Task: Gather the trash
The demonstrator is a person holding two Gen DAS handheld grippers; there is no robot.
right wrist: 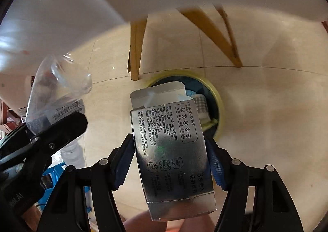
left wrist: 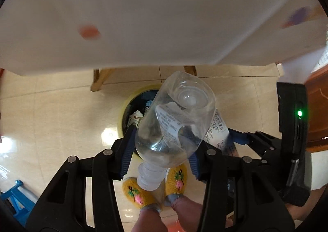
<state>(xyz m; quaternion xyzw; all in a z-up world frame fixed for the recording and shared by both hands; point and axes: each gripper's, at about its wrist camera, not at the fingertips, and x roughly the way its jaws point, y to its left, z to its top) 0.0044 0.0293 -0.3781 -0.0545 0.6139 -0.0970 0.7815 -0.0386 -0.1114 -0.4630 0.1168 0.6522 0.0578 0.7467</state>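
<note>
The left gripper (left wrist: 162,149) pinches a clear plastic bottle (left wrist: 174,121) between its two blue pads, with the white cap end pointing back toward the person and the bottom end pointing out. The right gripper (right wrist: 170,162) squeezes a silver box (right wrist: 170,143) with small print on it, and one end flap of the box hangs open. Both grippers are held high above the trash bin (right wrist: 219,104), which is a round bin with a yellow rim standing on the shiny tile floor. In the left wrist view the bottle sits right over the bin's mouth (left wrist: 123,113). In the right wrist view the box covers the near side of the bin. The bin already has some things inside, like a bit of white paper and something blue, so some trash looks to be in. The bottle and the box are not in yet, since both are held tight. Letting them drop into the bin seems to be what comes next. Just behind the bin stand wooden legs (right wrist: 136,51) under a white table (left wrist: 143,6). On the table a small orange spot (left wrist: 89,31) and a blurry purple thing (left wrist: 299,15) can be seen, too fuzzy to name, so there may be more to pick up. Near the bin are the person's feet in yellow socks (left wrist: 176,178).
</note>
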